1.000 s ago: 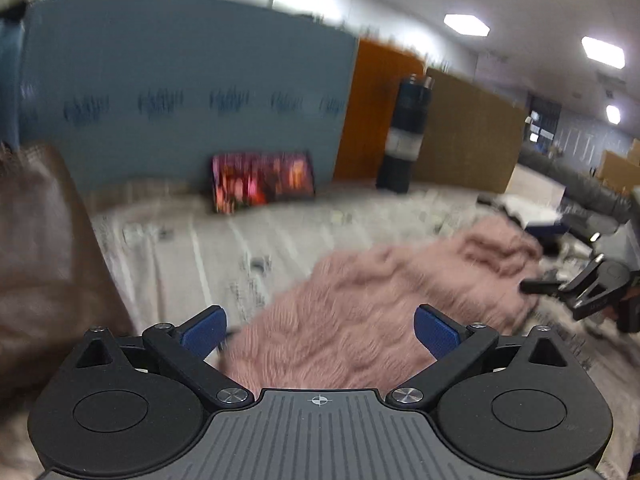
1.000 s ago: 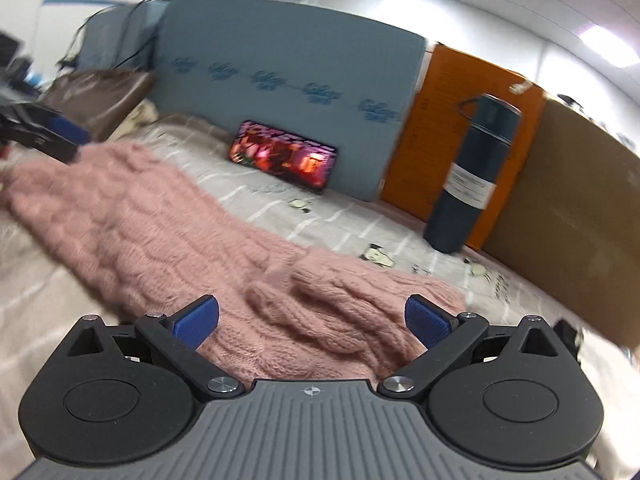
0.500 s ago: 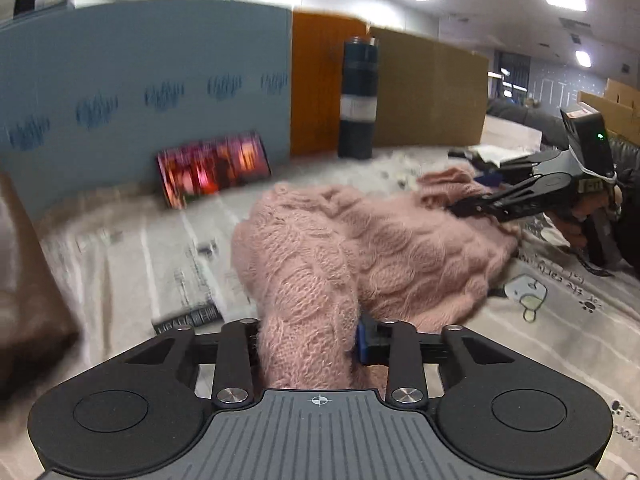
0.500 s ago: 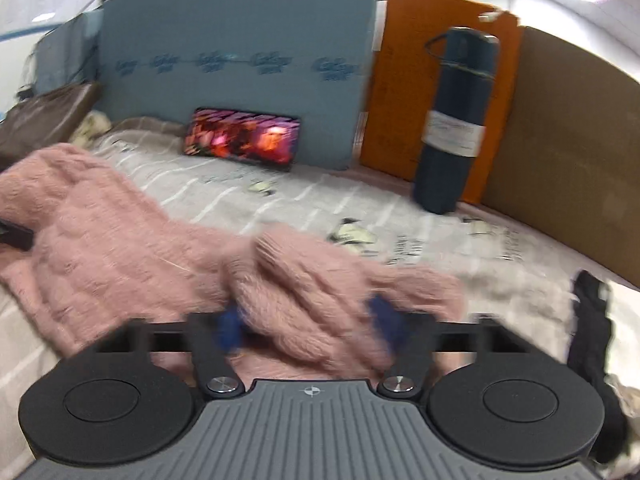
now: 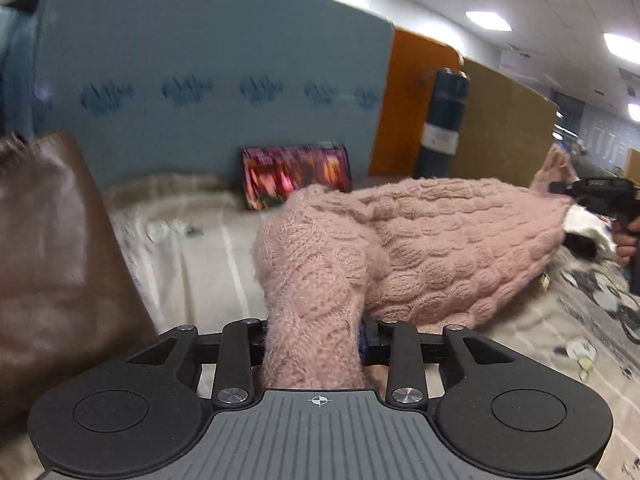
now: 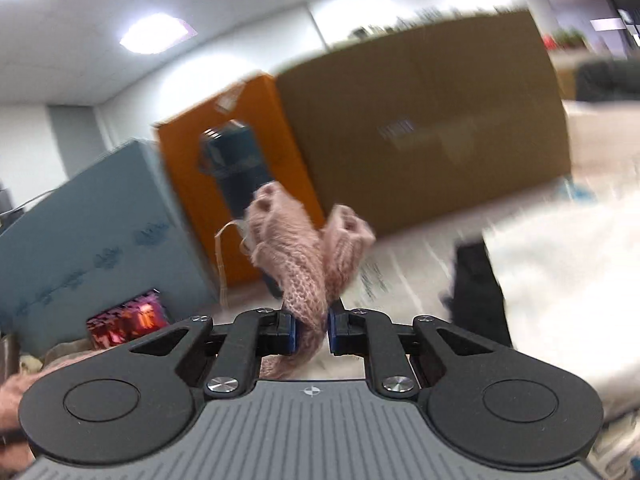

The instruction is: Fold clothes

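A pink knitted sweater (image 5: 432, 248) hangs stretched between my two grippers above the bed. My left gripper (image 5: 316, 340) is shut on a thick bunch of it at one end. My right gripper (image 6: 311, 330) is shut on the other end, and pink knit (image 6: 304, 264) sticks up past its jaws. The right gripper also shows in the left wrist view (image 5: 592, 190), at the far right, holding the sweater's far end. The sweater's lower edge sags down to the bedsheet (image 5: 192, 264).
A blue headboard (image 5: 208, 80) stands behind the bed with a lit tablet (image 5: 296, 176) leaning on it. A dark blue flask (image 5: 444, 120) stands by orange and brown boards. A brown leather bag (image 5: 56, 256) is at the left. A black garment (image 6: 476, 284) lies at the right.
Both grippers went from open to shut on the sweater's ends and have lifted it off the bed. The right gripper has tilted upward and swung right.
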